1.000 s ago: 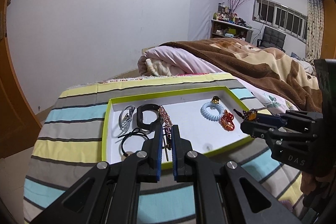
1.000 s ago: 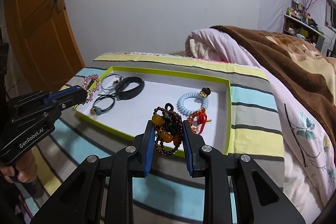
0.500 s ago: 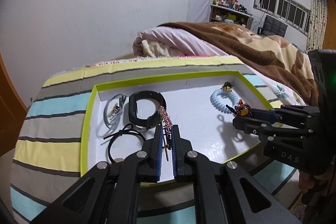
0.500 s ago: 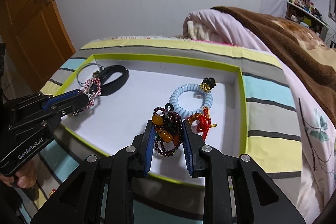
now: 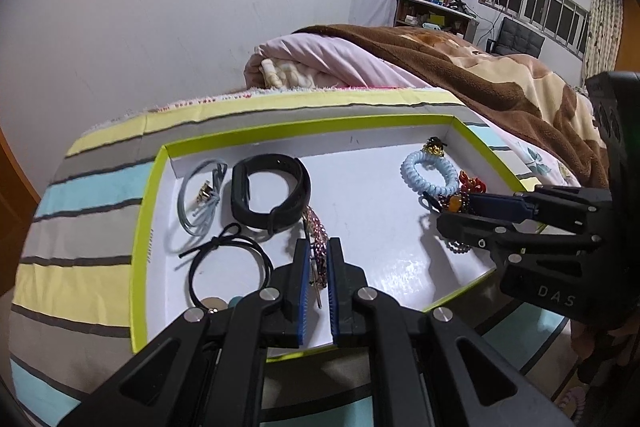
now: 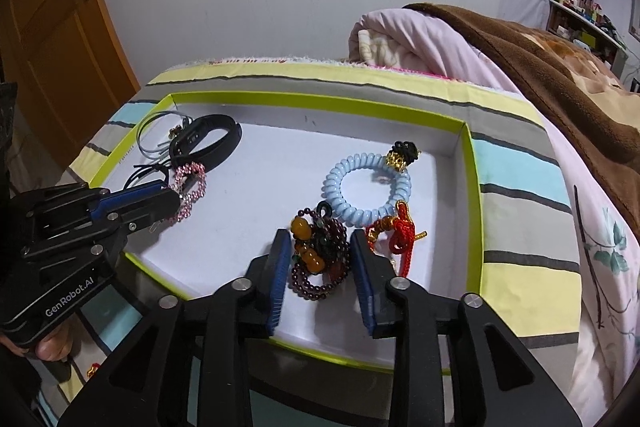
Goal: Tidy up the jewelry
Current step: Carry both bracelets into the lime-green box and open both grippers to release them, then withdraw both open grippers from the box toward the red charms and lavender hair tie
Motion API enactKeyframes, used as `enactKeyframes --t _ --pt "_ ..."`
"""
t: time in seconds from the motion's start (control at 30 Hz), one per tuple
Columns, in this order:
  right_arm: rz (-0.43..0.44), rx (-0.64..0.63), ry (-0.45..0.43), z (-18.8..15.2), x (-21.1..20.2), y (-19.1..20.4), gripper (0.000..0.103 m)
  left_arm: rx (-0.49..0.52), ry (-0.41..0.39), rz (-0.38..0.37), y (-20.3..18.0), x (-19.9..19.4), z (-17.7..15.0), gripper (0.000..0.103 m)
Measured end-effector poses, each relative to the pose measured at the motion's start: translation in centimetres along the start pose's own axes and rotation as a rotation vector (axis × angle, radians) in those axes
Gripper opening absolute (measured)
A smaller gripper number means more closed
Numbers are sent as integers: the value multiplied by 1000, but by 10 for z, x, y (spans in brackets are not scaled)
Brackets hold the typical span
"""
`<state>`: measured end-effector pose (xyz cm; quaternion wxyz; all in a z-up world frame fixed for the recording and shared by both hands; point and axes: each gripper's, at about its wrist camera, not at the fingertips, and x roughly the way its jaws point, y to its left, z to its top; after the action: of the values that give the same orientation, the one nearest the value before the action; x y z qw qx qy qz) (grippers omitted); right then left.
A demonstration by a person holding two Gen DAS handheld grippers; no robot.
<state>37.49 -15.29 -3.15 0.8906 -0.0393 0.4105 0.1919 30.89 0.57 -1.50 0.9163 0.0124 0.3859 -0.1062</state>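
Observation:
A white tray with a lime rim (image 5: 149, 211) (image 6: 475, 187) lies on the striped bed cover. My left gripper (image 5: 318, 259) is shut on a pink rhinestone hair clip (image 5: 316, 233) (image 6: 188, 193), held low over the tray's left part. My right gripper (image 6: 320, 247) is shut on a dark red bead bracelet with amber beads (image 6: 320, 251) (image 5: 454, 205), low over the tray's right part. In the tray lie a black wristband (image 5: 272, 193), a grey cord (image 5: 200, 195), a black hair tie (image 5: 228, 267), a light blue spiral hair tie (image 6: 366, 189) and a red knotted charm (image 6: 400, 233).
A brown blanket and a pink quilt (image 5: 400, 67) are piled behind and right of the tray. An orange wooden door (image 6: 56, 27) stands at the left. The bed's edge drops off in front of the tray.
Both grippers have moved forward and down over the tray, each still holding its piece. The bead bracelet now hangs beside the spiral hair tie and red charm.

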Motion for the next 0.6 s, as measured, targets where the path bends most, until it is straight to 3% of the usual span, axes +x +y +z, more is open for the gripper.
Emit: enactKeyframes --t 0.3,0.6 --pt "7 1 -35 -2 -21 3 40 -5 -36 7 0 -18 0 9" --pt "16 25 -105 -22 -73 10 40 -18 -86 26 -6 -61 -13 9"
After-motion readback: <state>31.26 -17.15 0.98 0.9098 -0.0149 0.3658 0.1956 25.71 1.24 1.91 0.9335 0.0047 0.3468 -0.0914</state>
